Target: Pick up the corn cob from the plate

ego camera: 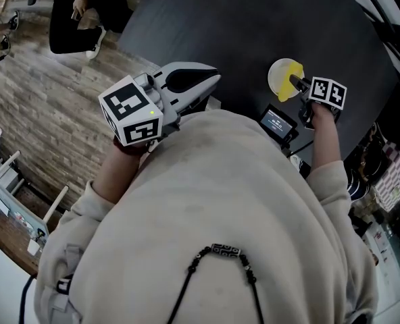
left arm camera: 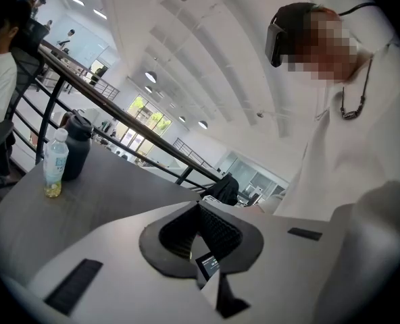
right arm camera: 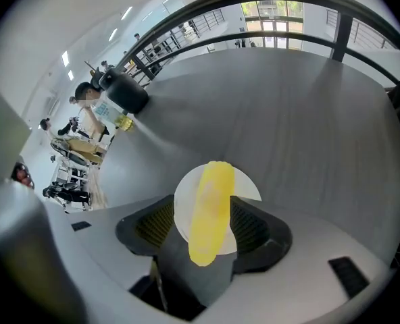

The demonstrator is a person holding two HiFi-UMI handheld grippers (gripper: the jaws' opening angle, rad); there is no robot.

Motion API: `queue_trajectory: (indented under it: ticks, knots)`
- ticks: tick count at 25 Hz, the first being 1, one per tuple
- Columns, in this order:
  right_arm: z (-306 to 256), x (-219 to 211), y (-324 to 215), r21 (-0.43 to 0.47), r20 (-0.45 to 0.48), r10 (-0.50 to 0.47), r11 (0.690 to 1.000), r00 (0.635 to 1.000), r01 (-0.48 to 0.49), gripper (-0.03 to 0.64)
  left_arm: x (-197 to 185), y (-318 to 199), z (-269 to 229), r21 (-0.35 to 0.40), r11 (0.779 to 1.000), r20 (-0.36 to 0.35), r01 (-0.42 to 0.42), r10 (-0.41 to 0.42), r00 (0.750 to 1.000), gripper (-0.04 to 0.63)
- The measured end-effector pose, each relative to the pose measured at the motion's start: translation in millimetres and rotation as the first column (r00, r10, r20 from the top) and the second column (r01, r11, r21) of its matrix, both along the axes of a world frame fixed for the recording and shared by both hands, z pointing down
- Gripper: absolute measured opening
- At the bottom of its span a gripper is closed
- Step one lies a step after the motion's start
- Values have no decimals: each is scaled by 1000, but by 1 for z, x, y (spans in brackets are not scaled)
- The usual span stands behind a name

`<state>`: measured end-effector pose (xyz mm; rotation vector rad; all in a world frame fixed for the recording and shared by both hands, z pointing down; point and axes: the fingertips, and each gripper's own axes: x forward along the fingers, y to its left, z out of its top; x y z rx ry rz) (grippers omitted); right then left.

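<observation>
The yellow corn cob (right arm camera: 210, 211) lies lengthwise on a small white plate (right arm camera: 248, 189) on the dark grey table. In the head view the corn cob (ego camera: 292, 71) and plate (ego camera: 275, 79) sit just beyond my right gripper (ego camera: 296, 84). My right gripper (right arm camera: 203, 202) points steeply down over the plate, open, with the cob between its black pads (right arm camera: 154, 225) and a gap on each side. My left gripper (ego camera: 212, 79) is held up near the chest, left of the plate. In the left gripper view its jaw tips meet, so the left gripper (left arm camera: 200, 206) is shut with nothing in it.
A clear bottle (left arm camera: 55, 164) and a dark flask (left arm camera: 78, 147) stand at the table's far side, by a black railing (left arm camera: 119, 113). A small screen (ego camera: 278, 122) hangs at the person's chest. A seated person (ego camera: 71, 15) is on the wooden floor beyond the table's left edge.
</observation>
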<state>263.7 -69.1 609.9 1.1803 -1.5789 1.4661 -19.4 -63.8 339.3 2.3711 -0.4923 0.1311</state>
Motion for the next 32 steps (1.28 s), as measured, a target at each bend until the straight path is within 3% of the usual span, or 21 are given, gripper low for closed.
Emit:
queue_trajectory:
  ticks: [32]
  knots:
    - [60, 5, 10, -137, -22, 22, 990, 1000, -25, 292, -10, -4, 9, -22, 998, -4, 64, -65, 998, 6]
